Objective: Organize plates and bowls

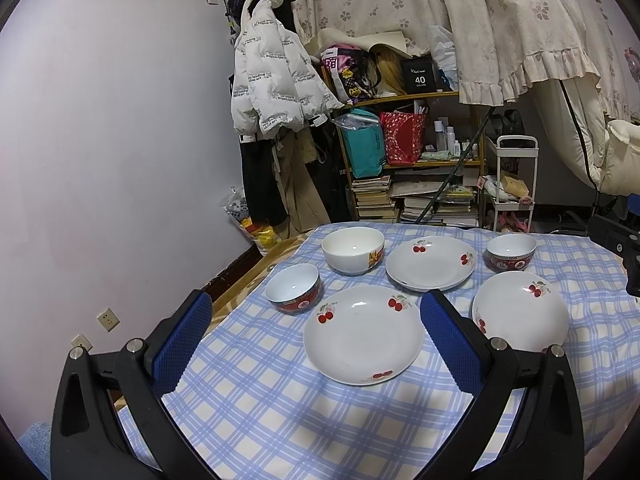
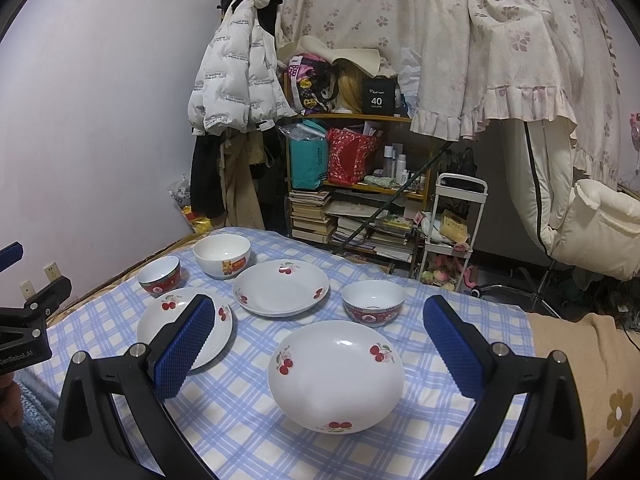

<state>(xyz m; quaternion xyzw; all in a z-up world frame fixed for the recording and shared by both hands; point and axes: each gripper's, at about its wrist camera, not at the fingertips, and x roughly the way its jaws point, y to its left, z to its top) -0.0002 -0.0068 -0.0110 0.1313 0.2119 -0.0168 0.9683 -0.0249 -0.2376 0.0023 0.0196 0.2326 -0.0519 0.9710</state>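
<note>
Above the checked cloth (image 1: 280,420), left gripper (image 1: 316,332) & right gripper (image 2: 320,338) both gape wide, empty, touching no plates/bowls.

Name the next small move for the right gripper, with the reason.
Probably lower the open right hand-held gripper onto the near rim of the cherry plate lying centred between its fingers. All three plates and three bowls sit apart on the checked cloth, nothing stacked yet, and this plate is nearest.

Left gripper (image 1: 316,312), right gripper (image 2: 320,316), black frames, blue dimpled pads (image 1: 182,346), 2 silver screws per arm
</note>
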